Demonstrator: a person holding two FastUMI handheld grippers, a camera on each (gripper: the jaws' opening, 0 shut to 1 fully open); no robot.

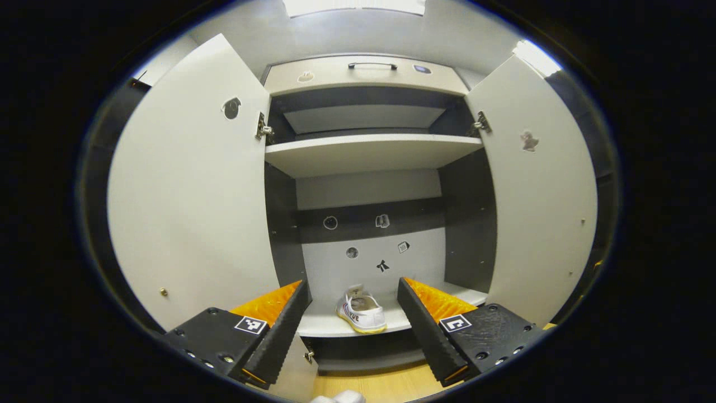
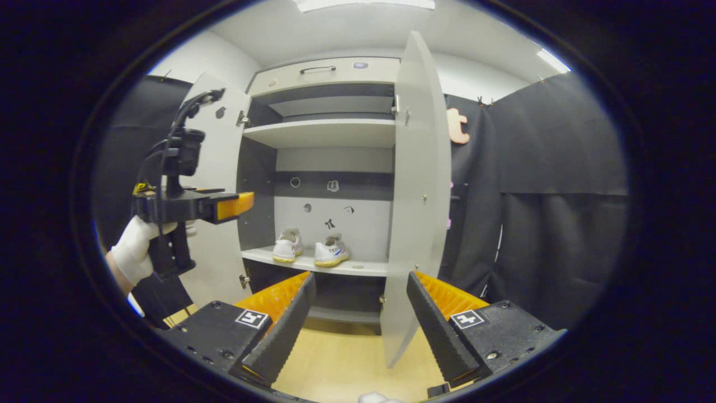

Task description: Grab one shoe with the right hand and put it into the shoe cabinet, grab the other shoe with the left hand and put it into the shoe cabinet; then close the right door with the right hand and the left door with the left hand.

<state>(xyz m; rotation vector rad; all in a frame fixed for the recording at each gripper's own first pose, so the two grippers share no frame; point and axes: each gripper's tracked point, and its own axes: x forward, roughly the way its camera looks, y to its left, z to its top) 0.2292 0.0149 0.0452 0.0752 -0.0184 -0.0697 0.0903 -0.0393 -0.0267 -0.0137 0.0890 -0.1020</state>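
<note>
Both shoes [image 2: 309, 249] sit on the shelf [image 2: 358, 267]; next, the released right gripper [image 2: 361, 316] pushes the right door [image 2: 417, 196], frame centre, closed.

Pale wooden floor [image 2: 347, 358] below; black cloth wall [image 2: 559, 184] at right; bright ceiling light [image 1: 355, 5] overhead.

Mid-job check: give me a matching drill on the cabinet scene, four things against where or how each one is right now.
Things:
1. two shoes
2. right door
3. left gripper
4. drawer handle

Places or states:
A. held up in a gloved hand beside the left door
B. on the lower shelf, side by side
C. at the cabinet's top
D. swung open, edge toward the right gripper view

Pairs: 1-B, 2-D, 3-A, 4-C
</note>
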